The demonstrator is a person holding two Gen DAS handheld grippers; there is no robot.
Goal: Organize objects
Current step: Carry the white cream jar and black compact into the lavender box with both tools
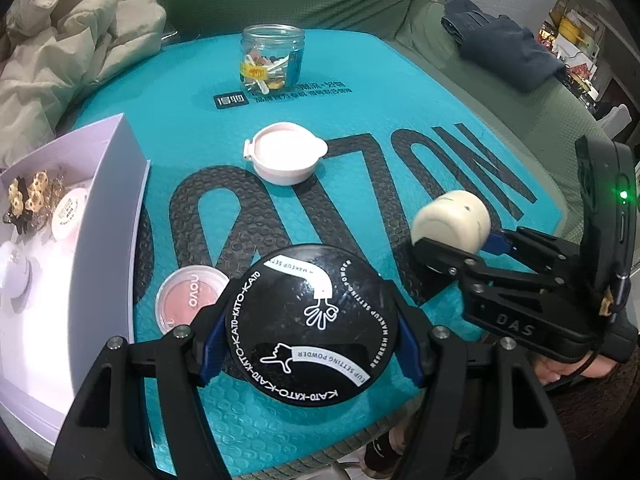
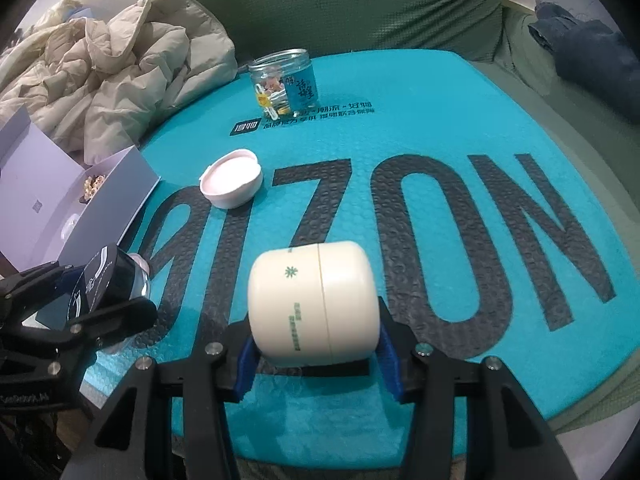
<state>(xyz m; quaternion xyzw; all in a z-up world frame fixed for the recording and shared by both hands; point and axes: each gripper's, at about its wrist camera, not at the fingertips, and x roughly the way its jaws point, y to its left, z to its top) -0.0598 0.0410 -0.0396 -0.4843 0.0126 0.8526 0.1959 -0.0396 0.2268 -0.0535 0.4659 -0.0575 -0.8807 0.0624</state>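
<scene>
The cream jar (image 2: 314, 304) lies on its side across the right gripper (image 2: 316, 364), pinched low on its round ends — it could roll or tip out, more so if the hold slackens. The left gripper (image 1: 310, 354) clamps the wide black powder compact (image 1: 310, 322) at its rim, where the smooth edge could slip. Both sets of jaws stand part-open, each closed on its item above the teal mat (image 1: 360, 128). The lilac box (image 1: 116, 184) sits left of the left gripper — the blush pan (image 1: 191, 300) just ahead of it.
</scene>
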